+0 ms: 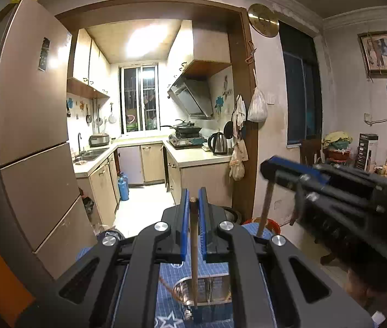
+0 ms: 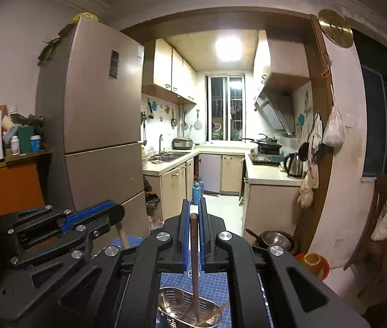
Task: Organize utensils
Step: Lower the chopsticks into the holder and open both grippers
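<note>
My left gripper (image 1: 194,201) is shut on a light wooden chopstick (image 1: 194,251) held upright, its lower end inside a perforated metal utensil holder (image 1: 207,291) on a blue grid mat. My right gripper (image 2: 192,213) is shut on a darker wooden utensil handle (image 2: 195,262), also upright, with its lower end in the same metal holder (image 2: 178,304). A thin stick (image 2: 213,313) lies slanted in the holder. Each gripper shows in the other's view: the right one at the right edge (image 1: 269,170), the left one at the left (image 2: 117,213).
The blue grid mat (image 2: 215,284) covers the table below. A steel bowl (image 2: 275,239) and an orange bowl (image 2: 313,263) sit to the right. A tall fridge (image 2: 97,125) stands at the left and the kitchen doorway lies ahead.
</note>
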